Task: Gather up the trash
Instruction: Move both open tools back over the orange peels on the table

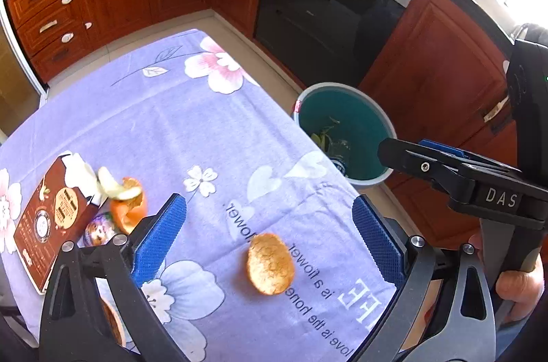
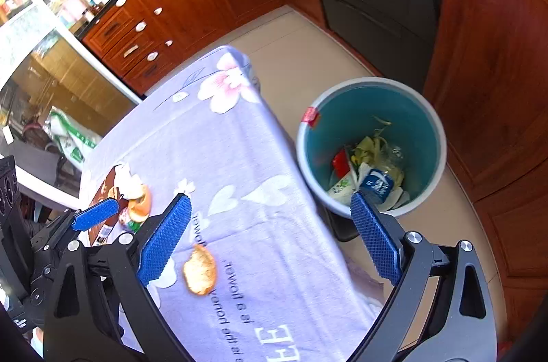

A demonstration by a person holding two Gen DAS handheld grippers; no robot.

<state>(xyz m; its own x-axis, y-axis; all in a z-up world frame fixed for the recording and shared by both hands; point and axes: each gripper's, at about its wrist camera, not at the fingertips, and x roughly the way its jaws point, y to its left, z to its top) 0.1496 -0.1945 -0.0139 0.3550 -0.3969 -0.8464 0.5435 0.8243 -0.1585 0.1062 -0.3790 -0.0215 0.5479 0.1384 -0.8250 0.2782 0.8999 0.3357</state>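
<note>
At the far left of the lilac flowered tablecloth [image 1: 191,122] lay a brown printed carton [image 1: 44,221], its long axis running toward the table's near-left edge, with a crumpled white tissue [image 1: 80,172] on its upper corner; they probably sat there as rubbish not yet cleared. Just beside the carton were curled orange peel pieces [image 1: 128,201] and a small round foil-wrapped item [image 1: 99,228], bunched close together so that one sweep might take several, though whether they touched could not be told. Nearer the middle, alone on the cloth, lay a single oval piece of peel [image 1: 270,262], pale pitted side up, its long axis tilted a little off the printed lettering beside it. The left gripper [image 1: 270,245] hung over it with its blue pads spread wide and nothing between them, the peel framed in the gap, which suggested this was the next piece to collect. To the right, the right gripper [image 2: 270,238] also stood wide and empty, poised near the table's right edge. Beyond that edge, on the floor, stood the teal bin [image 2: 435,122], upright and mouth open, already holding a crushed bottle [image 2: 375,184] and scraps, placed close so trash could drop straight in.
</note>
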